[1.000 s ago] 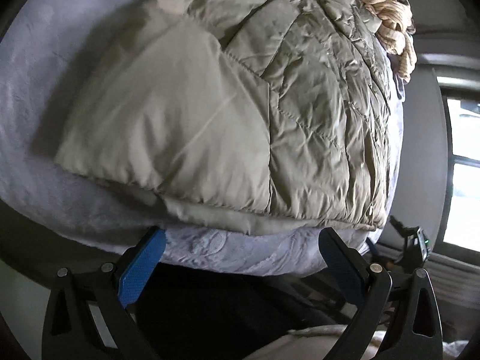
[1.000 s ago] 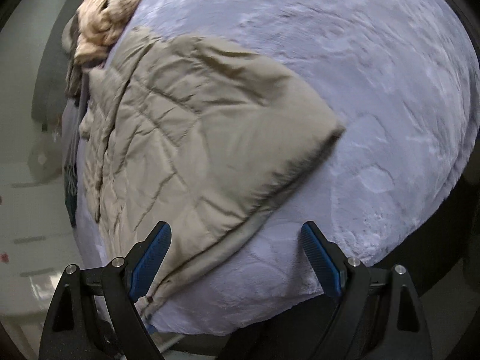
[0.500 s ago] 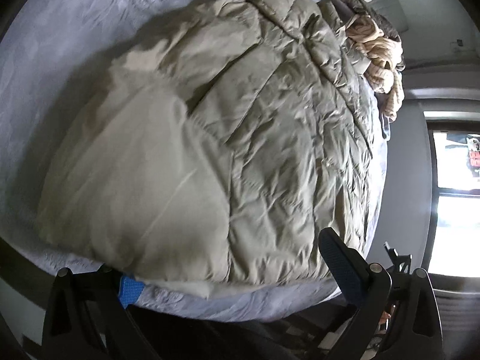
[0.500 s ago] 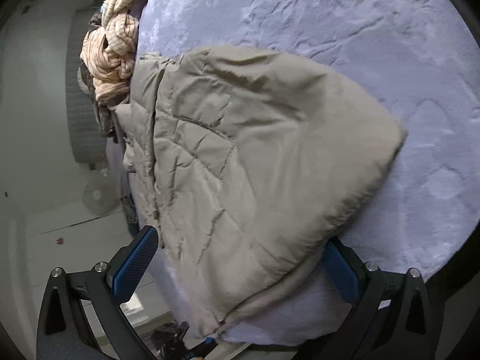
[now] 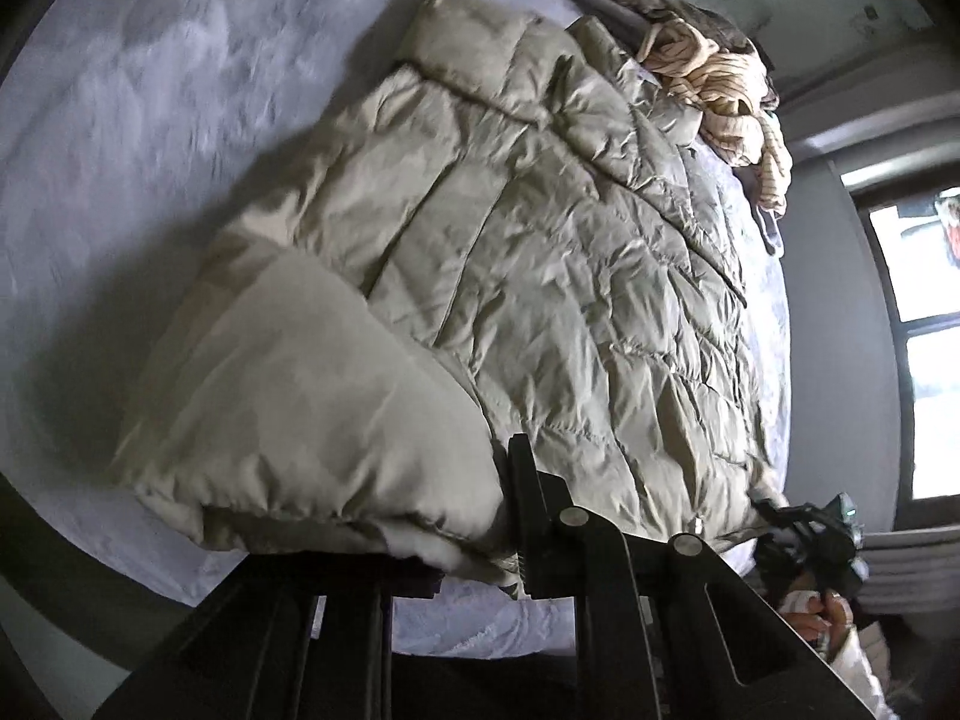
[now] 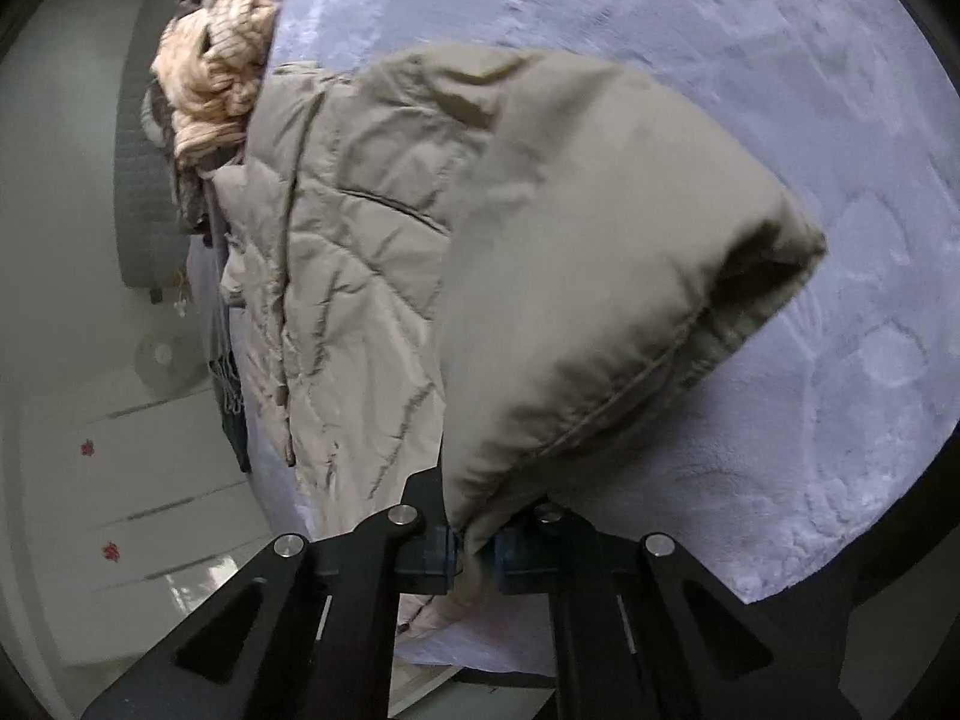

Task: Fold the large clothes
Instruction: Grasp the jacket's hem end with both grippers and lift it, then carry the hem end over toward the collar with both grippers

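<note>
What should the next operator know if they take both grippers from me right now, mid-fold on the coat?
Left gripper: fingers just closed, pinching the near hem of the beige puffer coat.
Right gripper: fingers just closed on the coat's other near hem corner, fabric bunched between them.
Coat: lying on the lilac blanket; both near corners are starting to lift off it. A pile of other clothes sits past its far end.
Done: both hem corners grasped.
Left: probably carry the hem up and over toward the far end, lay it down, release, then finish folding.
</note>
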`<state>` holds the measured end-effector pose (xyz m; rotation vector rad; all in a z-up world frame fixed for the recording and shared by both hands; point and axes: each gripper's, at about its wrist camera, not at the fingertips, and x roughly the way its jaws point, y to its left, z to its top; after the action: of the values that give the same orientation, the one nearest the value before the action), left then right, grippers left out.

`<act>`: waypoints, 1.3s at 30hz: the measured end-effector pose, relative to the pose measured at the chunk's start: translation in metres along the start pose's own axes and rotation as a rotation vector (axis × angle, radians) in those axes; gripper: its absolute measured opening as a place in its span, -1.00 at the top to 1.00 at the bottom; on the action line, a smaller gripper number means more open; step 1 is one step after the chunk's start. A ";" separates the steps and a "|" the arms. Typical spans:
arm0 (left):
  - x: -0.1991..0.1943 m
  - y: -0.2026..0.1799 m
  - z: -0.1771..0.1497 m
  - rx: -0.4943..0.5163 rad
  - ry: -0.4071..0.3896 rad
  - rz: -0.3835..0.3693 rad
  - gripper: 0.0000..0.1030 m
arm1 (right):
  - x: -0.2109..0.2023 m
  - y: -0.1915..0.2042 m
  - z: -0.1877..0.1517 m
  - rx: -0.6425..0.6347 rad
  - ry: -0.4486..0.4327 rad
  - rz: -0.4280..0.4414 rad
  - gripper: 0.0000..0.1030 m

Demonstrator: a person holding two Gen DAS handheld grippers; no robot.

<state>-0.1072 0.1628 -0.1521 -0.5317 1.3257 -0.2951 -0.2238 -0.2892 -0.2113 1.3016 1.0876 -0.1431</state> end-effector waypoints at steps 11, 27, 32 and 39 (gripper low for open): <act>-0.046 -0.046 0.042 0.087 -0.165 0.006 0.63 | -0.021 0.086 0.017 -0.315 -0.049 -0.053 0.86; -0.067 -0.139 0.186 0.158 -0.417 0.135 0.63 | -0.007 0.280 0.114 -0.730 -0.083 -0.050 0.87; -0.032 -0.142 0.247 0.140 -0.420 0.188 0.63 | 0.038 0.321 0.163 -0.772 -0.061 -0.097 0.87; 0.058 -0.118 0.321 0.141 -0.350 0.259 0.63 | 0.126 0.326 0.219 -0.696 -0.053 -0.167 0.87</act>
<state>0.2278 0.0983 -0.0914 -0.2724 1.0096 -0.0753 0.1736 -0.3018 -0.0998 0.5815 1.0673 0.0758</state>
